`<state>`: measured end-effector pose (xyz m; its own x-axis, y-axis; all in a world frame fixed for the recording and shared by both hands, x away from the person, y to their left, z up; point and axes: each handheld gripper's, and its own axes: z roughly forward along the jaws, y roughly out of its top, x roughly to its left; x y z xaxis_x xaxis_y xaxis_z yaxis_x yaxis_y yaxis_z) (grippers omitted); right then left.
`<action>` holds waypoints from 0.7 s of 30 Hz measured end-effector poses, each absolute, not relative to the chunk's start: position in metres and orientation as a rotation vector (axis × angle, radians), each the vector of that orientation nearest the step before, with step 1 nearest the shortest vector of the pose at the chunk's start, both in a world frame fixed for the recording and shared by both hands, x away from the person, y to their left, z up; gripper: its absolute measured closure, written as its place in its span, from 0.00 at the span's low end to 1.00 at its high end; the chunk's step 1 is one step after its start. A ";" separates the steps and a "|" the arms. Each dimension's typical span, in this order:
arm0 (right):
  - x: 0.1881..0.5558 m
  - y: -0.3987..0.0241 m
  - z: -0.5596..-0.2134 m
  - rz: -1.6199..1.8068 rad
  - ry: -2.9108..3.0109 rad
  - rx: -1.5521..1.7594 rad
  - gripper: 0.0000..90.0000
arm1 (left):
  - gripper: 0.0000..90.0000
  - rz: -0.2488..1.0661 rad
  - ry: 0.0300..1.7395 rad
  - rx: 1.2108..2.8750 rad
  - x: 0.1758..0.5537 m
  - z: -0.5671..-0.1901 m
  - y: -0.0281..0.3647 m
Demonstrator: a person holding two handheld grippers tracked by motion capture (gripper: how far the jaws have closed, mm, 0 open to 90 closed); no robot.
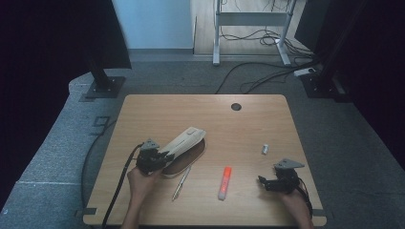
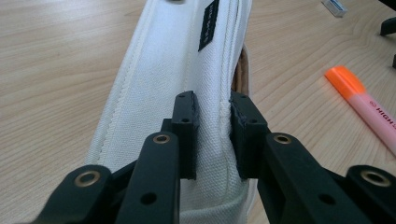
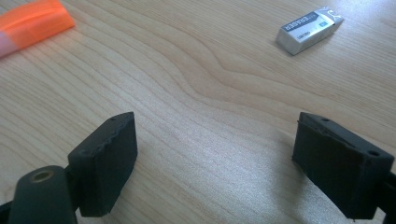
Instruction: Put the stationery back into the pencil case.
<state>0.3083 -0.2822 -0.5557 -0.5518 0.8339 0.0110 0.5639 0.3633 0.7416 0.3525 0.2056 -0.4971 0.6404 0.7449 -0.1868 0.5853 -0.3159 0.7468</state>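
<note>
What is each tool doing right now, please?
Left tool: closed on the white pencil case.
Right tool: open, holding nothing, above the table.

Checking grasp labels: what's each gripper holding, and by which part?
Left gripper pinches the white pencil case by a fabric fold at its near end. Right gripper holds nothing.

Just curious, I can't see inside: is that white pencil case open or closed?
Open: the left hand-held gripper pinches the white pencil case's upper flap, lifting it off the brown inside visible beneath.

Left gripper [image 1: 160,160] clamps cream pouch [image 1: 184,141]; pen [image 1: 181,182], highlighter [image 1: 224,182] beside.
</note>
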 end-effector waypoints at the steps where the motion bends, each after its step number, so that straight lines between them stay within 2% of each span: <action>1: 0.308 -0.282 -0.556 1.014 2.263 1.221 0.15 | 0.83 0.243 1.036 2.025 0.352 -0.497 0.206; 21: 0.317 -0.283 -0.547 1.011 2.243 1.213 0.14 | 0.83 0.260 1.027 2.008 0.350 -0.495 0.209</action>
<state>0.3174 -0.2832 -0.5471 -0.5460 0.8378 -0.0044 0.5518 0.3635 0.7506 0.3504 0.2091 -0.4949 0.6419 0.7455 -0.1797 0.5701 -0.3073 0.7619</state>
